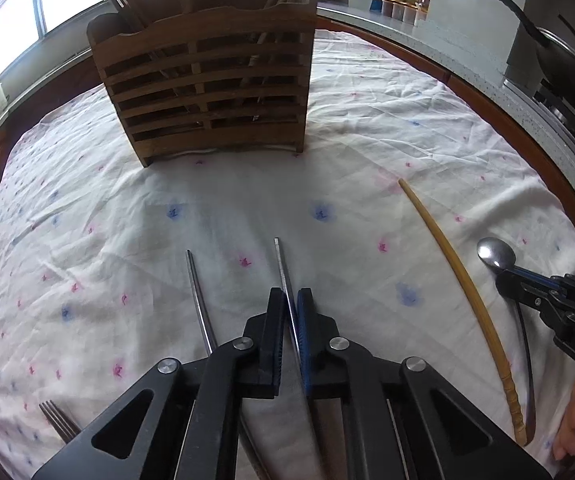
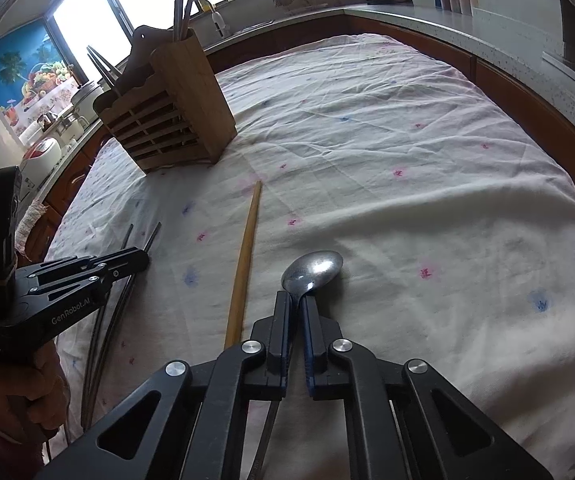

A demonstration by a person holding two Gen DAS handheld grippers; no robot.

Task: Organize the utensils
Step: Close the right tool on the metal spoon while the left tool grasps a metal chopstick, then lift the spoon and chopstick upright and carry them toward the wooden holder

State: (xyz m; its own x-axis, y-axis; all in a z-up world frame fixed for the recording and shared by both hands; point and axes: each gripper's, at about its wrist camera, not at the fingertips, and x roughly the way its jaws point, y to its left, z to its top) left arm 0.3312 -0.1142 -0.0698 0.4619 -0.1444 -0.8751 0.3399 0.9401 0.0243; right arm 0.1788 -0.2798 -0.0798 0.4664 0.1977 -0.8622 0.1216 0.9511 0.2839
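**Two utensils gripped, holder waiting at the far edge**

- Metal chopstick (image 1: 283, 268): thin, smooth steel rod, pinched between the pads of the left gripper (image 1: 290, 300) near the table's near edge. Risk: so slim and slick it may pivot or slide out of the pads if tilted.
- Second metal chopstick (image 1: 199, 300): lies loose on the cloth just left of the first, its near end hidden under the gripper frame.
- Steel spoon (image 2: 313, 270): dull, scuffed bowl, neck clamped by the right gripper (image 2: 295, 304). Risk: the bowl's weight ahead of the pads could swing it down.
- Wooden chopstick (image 2: 245, 256): long, pale, tapered, turned grooves at its thick end; lies between the two grippers and could be knocked.
- Fork (image 1: 59, 420): tines only, at the near left edge.
- Slatted wooden utensil holder (image 1: 207, 80): upright toward the far left of the table, already crowded; handles inside may block entry.
- Tablecloth (image 2: 407, 160): white, wrinkled, pink and blue motifs; folds may snag tips.
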